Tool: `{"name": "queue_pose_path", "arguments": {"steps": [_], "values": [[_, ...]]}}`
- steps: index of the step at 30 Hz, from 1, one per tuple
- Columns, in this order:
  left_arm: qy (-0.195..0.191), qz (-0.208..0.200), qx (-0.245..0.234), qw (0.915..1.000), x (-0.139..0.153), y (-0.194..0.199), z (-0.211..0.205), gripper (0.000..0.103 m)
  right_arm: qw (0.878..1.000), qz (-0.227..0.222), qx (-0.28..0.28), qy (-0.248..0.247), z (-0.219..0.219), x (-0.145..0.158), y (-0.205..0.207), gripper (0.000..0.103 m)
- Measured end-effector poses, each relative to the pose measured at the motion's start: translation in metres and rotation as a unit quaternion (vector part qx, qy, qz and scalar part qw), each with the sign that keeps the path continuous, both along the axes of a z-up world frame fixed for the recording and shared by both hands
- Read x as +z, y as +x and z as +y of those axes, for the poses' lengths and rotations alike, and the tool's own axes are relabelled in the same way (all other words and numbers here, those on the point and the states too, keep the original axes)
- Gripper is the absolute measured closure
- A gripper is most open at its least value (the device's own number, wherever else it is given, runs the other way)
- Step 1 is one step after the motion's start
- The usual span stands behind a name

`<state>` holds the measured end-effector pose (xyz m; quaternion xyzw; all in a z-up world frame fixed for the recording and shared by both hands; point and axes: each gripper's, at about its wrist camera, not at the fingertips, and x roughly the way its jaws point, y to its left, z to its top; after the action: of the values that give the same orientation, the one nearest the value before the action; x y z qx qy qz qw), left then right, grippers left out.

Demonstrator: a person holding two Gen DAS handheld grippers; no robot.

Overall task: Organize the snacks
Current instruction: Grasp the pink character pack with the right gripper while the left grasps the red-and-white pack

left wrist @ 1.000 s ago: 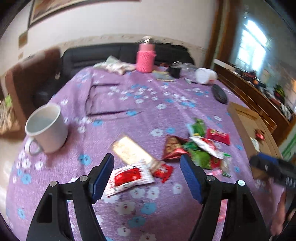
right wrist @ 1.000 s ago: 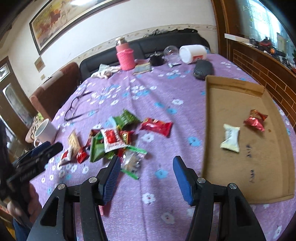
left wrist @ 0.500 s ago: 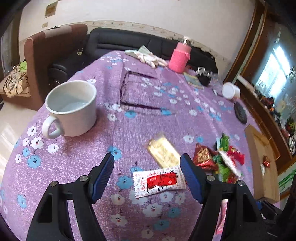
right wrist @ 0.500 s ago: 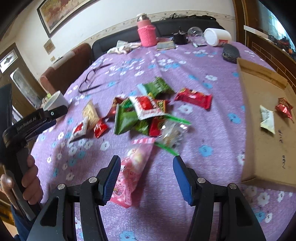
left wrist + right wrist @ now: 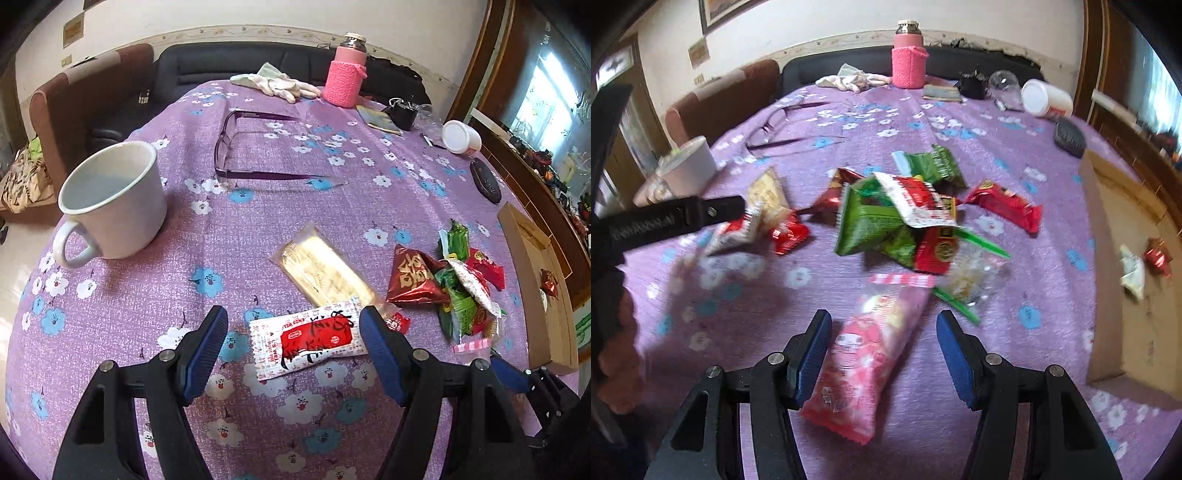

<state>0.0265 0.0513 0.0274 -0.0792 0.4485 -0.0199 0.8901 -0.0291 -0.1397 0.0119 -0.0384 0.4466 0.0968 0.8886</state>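
Both grippers were lined up fine: left gripper (image 5: 293, 345) spread around the white-and-red packet (image 5: 308, 341), right gripper (image 5: 882, 350) closing around, not yet pinching, the pink packet (image 5: 866, 363), so I'd drop lower before squeezing.

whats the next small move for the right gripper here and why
Probably lower a little and finish closing on the pink snack packet. The right gripper already straddles it, its jaws are closing, yet its pads do not press it, and the cardboard tray holds only two snacks.

Left gripper (image 5: 293, 345) poised over a snack-strewn bench (image 5: 258, 192).
Its blue fingers (image 5: 207, 347) stand apart around a white-and-red packet (image 5: 306, 341), untouched; a white mug (image 5: 110, 203) sits at left, a snack pile (image 5: 454, 284) at right.
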Motion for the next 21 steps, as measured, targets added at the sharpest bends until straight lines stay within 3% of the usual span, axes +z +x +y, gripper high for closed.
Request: {"name": "queue_pose_path", "arguments": {"steps": [1, 2, 11, 21], "values": [[0.001, 0.001, 0.001, 1.0, -0.001, 0.0, 0.0, 0.03, 1.0, -0.002, -0.003, -0.002, -0.003, 0.0, 0.0, 0.061], [0.003, 0.001, 0.001, 1.0, -0.001, 0.0, 0.0, 0.03, 1.0, -0.004, -0.006, -0.006, -0.006, 0.001, 0.001, 0.069], [-0.008, 0.004, 0.002, 1.0, 0.001, 0.001, 0.004, 0.03, 0.998, 0.003, -0.019, 0.053, -0.042, 0.002, 0.006, 0.07], [-0.035, 0.048, -0.034, 0.9977, -0.012, 0.011, -0.002, 0.03, 0.996, 0.005, -0.02, 0.086, -0.047, 0.001, 0.006, 0.07]]}}
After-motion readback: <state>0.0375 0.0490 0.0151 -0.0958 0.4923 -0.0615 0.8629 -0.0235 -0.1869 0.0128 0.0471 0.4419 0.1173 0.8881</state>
